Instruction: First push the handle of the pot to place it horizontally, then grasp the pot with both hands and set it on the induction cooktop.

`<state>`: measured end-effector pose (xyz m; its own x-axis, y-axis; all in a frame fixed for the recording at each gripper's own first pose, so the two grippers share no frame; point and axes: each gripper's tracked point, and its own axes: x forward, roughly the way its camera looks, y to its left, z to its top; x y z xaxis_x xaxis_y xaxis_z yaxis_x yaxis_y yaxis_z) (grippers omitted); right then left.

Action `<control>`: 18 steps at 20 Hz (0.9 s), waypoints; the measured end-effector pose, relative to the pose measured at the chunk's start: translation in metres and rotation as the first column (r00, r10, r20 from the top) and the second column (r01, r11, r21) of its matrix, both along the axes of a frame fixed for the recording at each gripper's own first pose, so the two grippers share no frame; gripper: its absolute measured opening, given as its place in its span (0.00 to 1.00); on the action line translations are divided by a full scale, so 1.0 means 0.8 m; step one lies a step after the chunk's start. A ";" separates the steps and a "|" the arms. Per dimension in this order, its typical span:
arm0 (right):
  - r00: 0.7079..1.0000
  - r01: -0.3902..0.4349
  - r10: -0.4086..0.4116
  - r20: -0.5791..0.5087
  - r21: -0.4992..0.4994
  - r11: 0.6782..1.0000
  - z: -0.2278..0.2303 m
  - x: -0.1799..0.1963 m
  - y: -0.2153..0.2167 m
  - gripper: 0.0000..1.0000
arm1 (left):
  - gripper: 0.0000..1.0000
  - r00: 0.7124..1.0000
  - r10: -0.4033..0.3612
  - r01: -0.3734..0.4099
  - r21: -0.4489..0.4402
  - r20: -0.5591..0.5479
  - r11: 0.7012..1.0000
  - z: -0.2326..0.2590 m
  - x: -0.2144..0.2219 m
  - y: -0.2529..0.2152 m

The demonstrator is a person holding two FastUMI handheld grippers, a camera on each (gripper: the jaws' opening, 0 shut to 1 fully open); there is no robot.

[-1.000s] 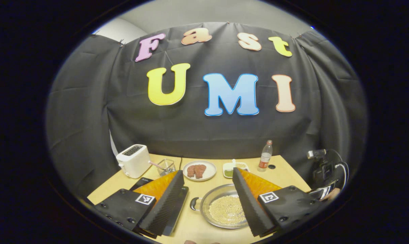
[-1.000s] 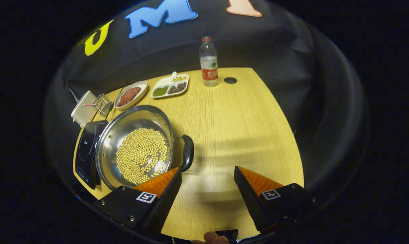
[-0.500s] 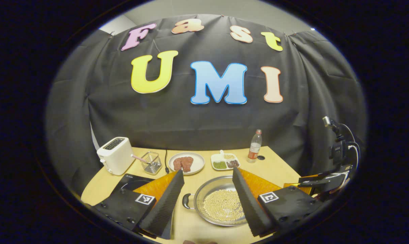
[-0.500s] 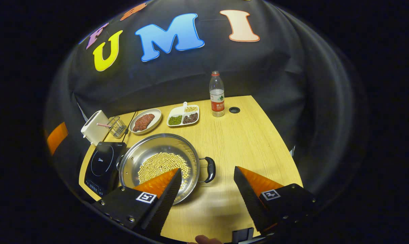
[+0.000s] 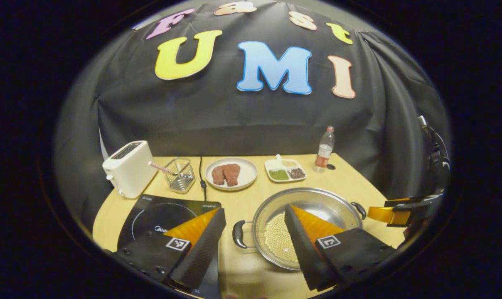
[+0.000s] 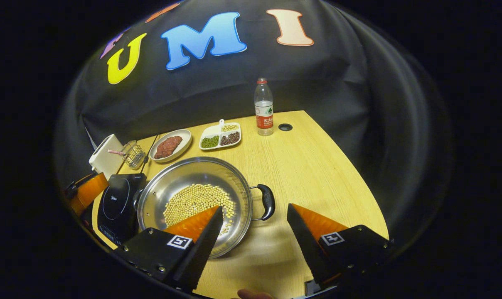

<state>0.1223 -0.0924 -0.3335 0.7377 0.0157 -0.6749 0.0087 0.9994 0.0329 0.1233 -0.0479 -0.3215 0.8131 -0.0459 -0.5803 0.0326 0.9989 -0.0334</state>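
Currently both tools are held above the desk, each with its fingers spread apart and gripping nothing. My left tool hangs over the near edge, pointing toward the back wall; its left finger lies over the induction cooktop, its right finger over the pot. The pot's left handle shows in the gap between the fingers. My right tool is tilted downward; its left finger overlaps the pot's near rim, and the pot's right handle lies at about 12 o'clock from the gap. In the left gripper view the right tool appears at 3 o'clock, beyond the pot. The pot sits on the desk just beside the cooktop, its handles pointing left and right, soybeans inside.
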 end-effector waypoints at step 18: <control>0.997 0.060 -0.063 -0.048 -0.070 0.996 -0.076 0.048 -0.011 0.97 | 0.96 0.985 0.004 0.004 0.049 -0.174 0.999 -0.156 0.023 0.017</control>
